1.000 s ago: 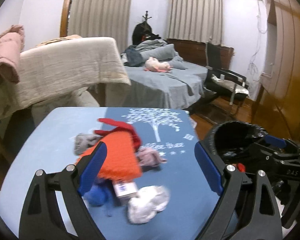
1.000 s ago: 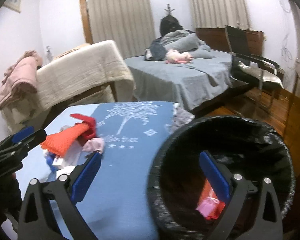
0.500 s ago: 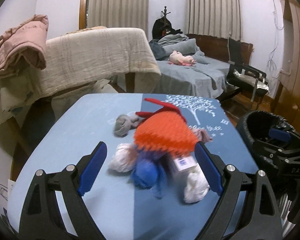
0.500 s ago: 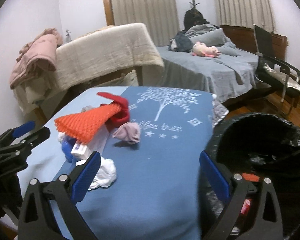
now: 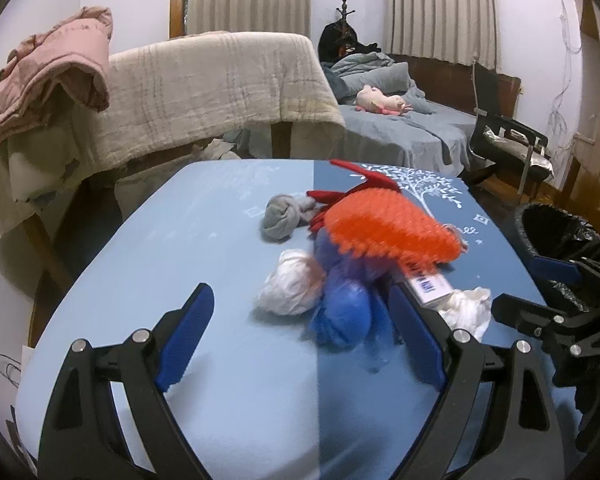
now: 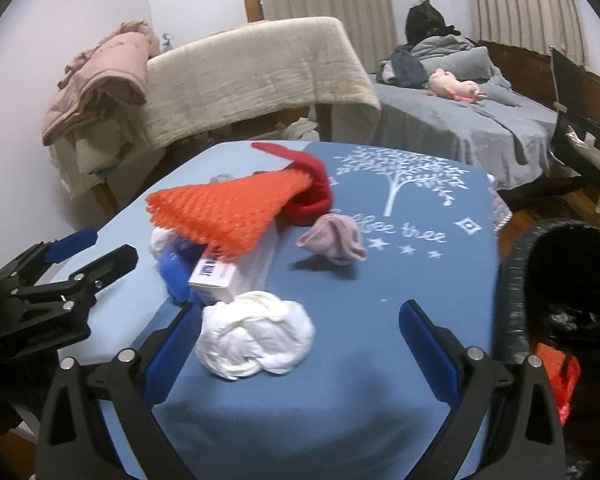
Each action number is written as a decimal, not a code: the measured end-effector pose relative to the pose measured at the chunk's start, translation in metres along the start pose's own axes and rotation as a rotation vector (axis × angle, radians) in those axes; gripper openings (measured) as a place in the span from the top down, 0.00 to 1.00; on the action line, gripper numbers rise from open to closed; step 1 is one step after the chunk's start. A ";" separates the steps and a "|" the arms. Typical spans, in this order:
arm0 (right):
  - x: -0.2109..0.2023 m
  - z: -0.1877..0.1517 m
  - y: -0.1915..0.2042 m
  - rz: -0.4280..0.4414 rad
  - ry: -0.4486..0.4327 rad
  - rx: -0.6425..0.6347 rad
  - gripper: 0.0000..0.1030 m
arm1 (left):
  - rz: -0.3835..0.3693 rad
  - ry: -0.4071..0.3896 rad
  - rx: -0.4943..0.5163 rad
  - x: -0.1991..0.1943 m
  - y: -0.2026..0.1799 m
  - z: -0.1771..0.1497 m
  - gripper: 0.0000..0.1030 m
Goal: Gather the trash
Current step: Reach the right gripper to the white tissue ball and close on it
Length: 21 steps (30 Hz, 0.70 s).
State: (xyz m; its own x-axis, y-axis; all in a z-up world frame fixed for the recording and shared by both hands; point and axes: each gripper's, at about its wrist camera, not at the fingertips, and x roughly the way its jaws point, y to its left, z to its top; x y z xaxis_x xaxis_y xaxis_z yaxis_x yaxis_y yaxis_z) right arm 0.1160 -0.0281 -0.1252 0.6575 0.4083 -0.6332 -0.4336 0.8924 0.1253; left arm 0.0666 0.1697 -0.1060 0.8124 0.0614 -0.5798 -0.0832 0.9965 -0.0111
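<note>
white crumpled wad [image 6: 256,334] just ahead of right hand-held gripper [image 6: 300,344], jaws spread, gripping nothing.

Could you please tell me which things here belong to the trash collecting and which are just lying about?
Job: white wad, blue wad, orange mesh, small box, bin.
Lying about: plush toy, pink quilt, chair.

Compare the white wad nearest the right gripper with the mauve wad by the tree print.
Colour: the white wad is bright white; the mauve wad is dusty pink-purple.
Size: the white wad looks bulkier, though it is also nearer the camera.
Place: the white wad lies against the small box at the pile's edge; the mauve wad sits apart, by the lettering.
Both are crumpled and loose on the blue cloth.
</note>
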 end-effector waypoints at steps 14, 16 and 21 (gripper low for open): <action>0.038 -0.008 0.019 -0.014 0.076 0.017 0.06 | 0.000 0.038 -0.028 0.011 0.021 -0.009 0.16; 0.042 -0.008 0.023 -0.009 0.096 0.004 0.06 | -0.003 0.040 -0.029 0.012 0.022 -0.008 0.16; 0.049 -0.010 0.028 0.019 0.134 -0.015 0.26 | -0.008 0.043 -0.035 0.013 0.024 -0.008 0.16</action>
State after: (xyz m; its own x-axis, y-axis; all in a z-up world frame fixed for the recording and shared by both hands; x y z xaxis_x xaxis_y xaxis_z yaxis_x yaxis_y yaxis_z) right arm 0.1294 0.0149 -0.1603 0.5611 0.3947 -0.7276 -0.4547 0.8815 0.1275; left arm 0.0708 0.1943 -0.1201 0.7879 0.0499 -0.6138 -0.0971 0.9943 -0.0438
